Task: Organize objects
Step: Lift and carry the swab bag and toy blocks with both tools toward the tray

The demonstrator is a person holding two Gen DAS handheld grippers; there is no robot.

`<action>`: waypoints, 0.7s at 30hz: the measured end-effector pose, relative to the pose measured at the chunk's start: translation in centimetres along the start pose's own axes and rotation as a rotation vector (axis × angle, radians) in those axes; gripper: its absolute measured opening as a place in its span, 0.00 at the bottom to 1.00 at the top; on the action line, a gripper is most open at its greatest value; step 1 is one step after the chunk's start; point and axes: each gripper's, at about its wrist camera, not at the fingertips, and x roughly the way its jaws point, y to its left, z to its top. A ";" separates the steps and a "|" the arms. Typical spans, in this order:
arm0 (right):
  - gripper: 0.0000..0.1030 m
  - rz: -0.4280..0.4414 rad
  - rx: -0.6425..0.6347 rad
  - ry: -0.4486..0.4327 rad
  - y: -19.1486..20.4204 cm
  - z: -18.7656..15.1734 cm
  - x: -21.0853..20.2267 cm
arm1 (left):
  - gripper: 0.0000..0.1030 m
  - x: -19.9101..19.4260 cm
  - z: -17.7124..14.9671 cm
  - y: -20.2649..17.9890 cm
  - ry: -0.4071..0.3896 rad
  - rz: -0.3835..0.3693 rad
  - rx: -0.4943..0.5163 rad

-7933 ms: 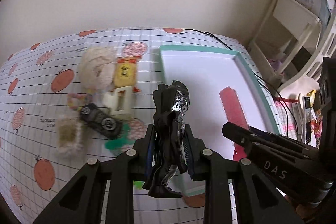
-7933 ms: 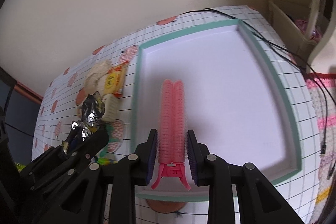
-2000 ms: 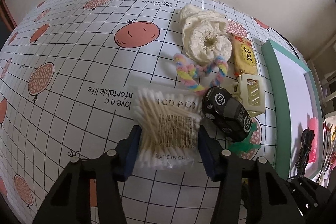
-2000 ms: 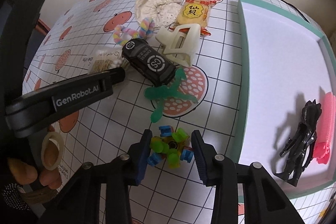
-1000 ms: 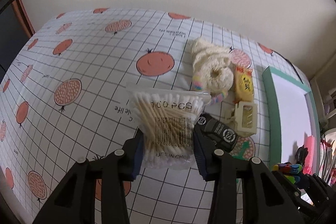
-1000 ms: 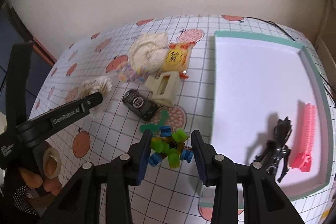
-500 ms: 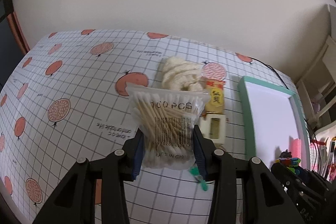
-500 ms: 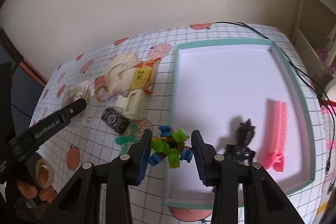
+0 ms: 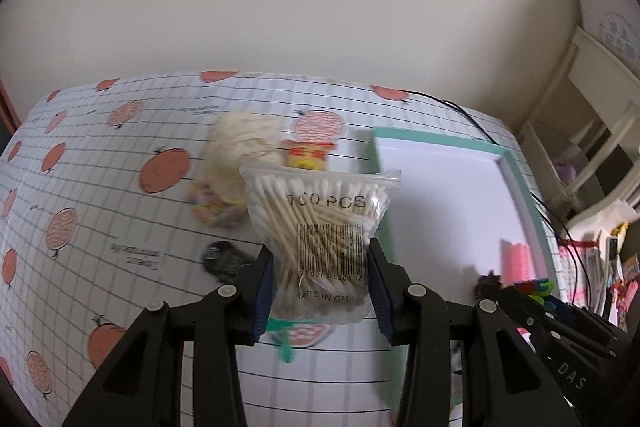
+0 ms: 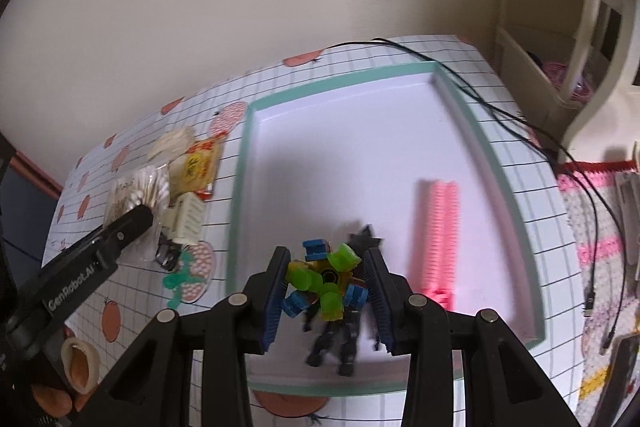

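Right, both hands were loaded at this moment.
Left gripper (image 9: 320, 287): clamped on a clear plastic bag of cotton swabs (image 9: 320, 239), blue pads pressing its two sides, bag upright and lifted above the table.
Right gripper (image 10: 326, 293): squeezed around a small toy of green, blue and yellow plastic blocks (image 10: 324, 279), held up over the near part of the tray.
Tray: a white rectangular tray with a teal rim (image 10: 472, 123) lay on the grid-patterned tablecloth with orange fruit prints (image 9: 100, 211).
Inside the tray: a pink ridged hair roller clip (image 10: 438, 239) lay lengthwise near the right wall; a black action figure (image 10: 340, 331) lay just left of it, partly hidden behind the block toy.
Left of the tray: a cream knitted scrunchie (image 9: 244, 139), a yellow snack packet (image 10: 198, 159), a cream plastic hair claw (image 10: 188, 219) and a green plastic piece (image 10: 178, 281) sat close together on the cloth.
Blurred item: a dark object (image 9: 224, 259) beside the bag, possibly a toy car.
Person: fingers (image 10: 52, 397) showed at the lower left corner of the right view.
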 end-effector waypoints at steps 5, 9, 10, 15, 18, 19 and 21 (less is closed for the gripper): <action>0.40 -0.027 0.037 -0.005 -1.8 -0.1 -0.3 | 0.43 0.6 -0.3 -2.7 0.010 -0.042 0.043; 0.40 -0.053 0.063 -0.008 -3.2 -0.2 -0.7 | 0.43 1.0 -0.6 -4.4 0.018 -0.067 0.075; 0.40 -0.057 0.071 -0.009 -3.6 -0.2 -0.8 | 0.43 1.2 -0.7 -4.9 0.022 -0.073 0.084; 0.40 -0.090 0.104 -0.012 -5.3 -0.6 -1.2 | 0.43 2.0 -1.2 -6.5 0.038 -0.094 0.106; 0.40 -0.116 0.116 -0.009 -6.2 -0.6 -1.1 | 0.43 2.5 -1.6 -7.2 0.055 -0.101 0.121; 0.40 -0.124 0.124 -0.007 -6.6 -0.6 -1.2 | 0.43 2.7 -1.8 -7.5 0.061 -0.103 0.126; 0.40 -0.133 0.137 -0.002 -7.1 -0.7 -1.1 | 0.43 3.0 -2.0 -7.8 0.070 -0.105 0.131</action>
